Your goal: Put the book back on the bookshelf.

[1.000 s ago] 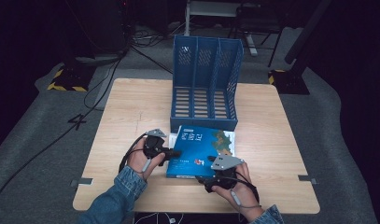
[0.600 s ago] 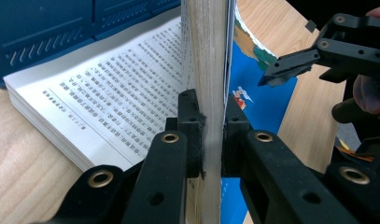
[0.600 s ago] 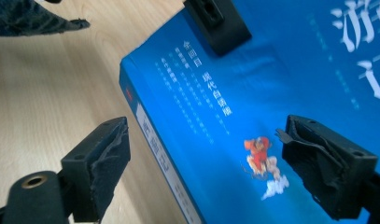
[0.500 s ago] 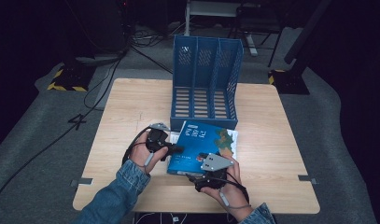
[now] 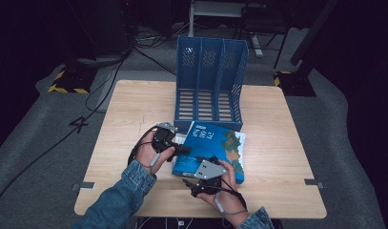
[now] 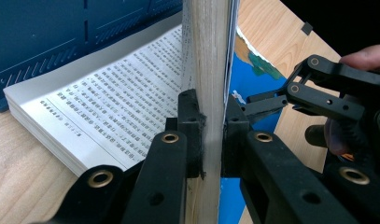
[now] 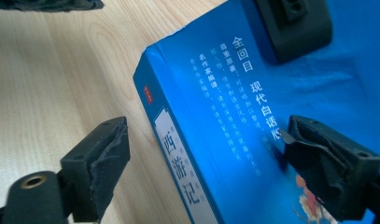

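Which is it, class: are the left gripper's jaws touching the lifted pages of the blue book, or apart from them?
Touching. In the left gripper view the left gripper has both jaws pressed against the lifted block of pages of the blue book, with no gap on either side.

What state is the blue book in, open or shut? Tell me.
Partly open. The left tongs pinch a wad of pages with the cover and hold it upright, so a printed page lies exposed on the blue book.

book spine [image 7: 178, 163] 西游记, cover 全回目 (现代白话)
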`<state>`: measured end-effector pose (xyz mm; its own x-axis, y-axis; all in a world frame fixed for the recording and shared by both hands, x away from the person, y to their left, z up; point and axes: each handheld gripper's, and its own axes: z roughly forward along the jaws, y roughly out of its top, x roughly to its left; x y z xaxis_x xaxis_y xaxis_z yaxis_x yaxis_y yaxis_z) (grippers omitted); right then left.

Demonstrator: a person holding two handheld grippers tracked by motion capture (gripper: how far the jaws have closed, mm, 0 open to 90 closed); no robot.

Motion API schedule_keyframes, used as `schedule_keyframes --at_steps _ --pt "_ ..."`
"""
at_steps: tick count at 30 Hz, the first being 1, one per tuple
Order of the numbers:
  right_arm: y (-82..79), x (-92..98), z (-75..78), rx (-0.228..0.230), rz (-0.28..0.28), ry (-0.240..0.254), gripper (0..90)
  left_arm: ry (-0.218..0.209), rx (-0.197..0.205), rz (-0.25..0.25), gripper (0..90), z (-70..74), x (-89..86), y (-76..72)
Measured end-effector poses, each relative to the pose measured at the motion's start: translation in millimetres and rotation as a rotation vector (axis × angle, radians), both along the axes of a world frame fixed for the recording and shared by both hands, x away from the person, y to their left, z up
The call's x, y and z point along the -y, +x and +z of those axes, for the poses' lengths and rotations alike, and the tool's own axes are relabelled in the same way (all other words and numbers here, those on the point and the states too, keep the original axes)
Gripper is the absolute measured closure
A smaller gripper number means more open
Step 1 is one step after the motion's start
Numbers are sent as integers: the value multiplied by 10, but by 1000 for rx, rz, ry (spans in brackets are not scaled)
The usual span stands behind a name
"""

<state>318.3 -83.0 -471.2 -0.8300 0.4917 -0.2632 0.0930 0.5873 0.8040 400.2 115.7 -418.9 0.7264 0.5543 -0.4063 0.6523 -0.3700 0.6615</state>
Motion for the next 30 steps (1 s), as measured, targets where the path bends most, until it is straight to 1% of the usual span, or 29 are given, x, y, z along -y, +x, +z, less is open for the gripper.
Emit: schedule_keyframes --at_steps 6,7,8,10,12,13,14,15,17,18,20,21,22,23,24,25,26,28,29,30 --pt "-19 -106 -71 76 -38 -41 52 -9 -28 7 825 1 17 3" --pt "-18 -117 -81 85 -54 -42 36 -10 -30 6 825 -1 23 2" --pt "-18 -117 -81 85 -54 -42 36 -10 -30 6 825 -1 23 2" --pt "-5 -148 -105 100 -74 -55 4 -6 -28 7 825 -2 35 -2" --pt "-3 -177 -122 126 -90 -74 2 -2 -28 8 825 -4 38 1" --pt "-1 -207 -146 156 -98 -104 2 4 -35 7 825 -7 38 10" --pt "-1 -207 -146 156 -98 -104 2 4 -35 7 825 -7 38 10" --pt "2 -215 -157 167 -100 -113 2 10 -34 8 825 -11 40 14" --pt "32 -233 -179 193 -106 -146 1 10 -33 11 824 -28 45 14" --pt "41 -238 -182 197 -109 -154 0 13 -30 15 824 -33 46 12" --pt "46 -244 -187 198 -108 -160 0 16 -27 18 824 -42 44 13" --pt "50 -250 -204 207 -110 -162 0 13 -28 20 824 -50 41 16" --pt "49 -253 -226 221 -117 -158 0 12 -37 20 824 -58 37 27" --pt "47 -266 -271 255 -127 -170 0 15 -42 27 824 -67 37 31" --pt "44 -280 -305 280 -128 -194 0 17 -45 25 824 -72 34 35" --pt "42 -288 -325 294 -132 -204 0 13 -48 27 824 -82 33 36" --pt "44 -299 -343 303 -140 -204 0 12 -50 29 824 -85 31 36" --pt "61 -301 -339 301 -151 -204 0 14 -49 30 824 -86 29 35" --pt "75 -301 -332 302 -154 -211 0 15 -50 31 824 -89 32 34" --pt "81 -306 -330 301 -151 -228 0 20 -47 32 824 -92 33 32"
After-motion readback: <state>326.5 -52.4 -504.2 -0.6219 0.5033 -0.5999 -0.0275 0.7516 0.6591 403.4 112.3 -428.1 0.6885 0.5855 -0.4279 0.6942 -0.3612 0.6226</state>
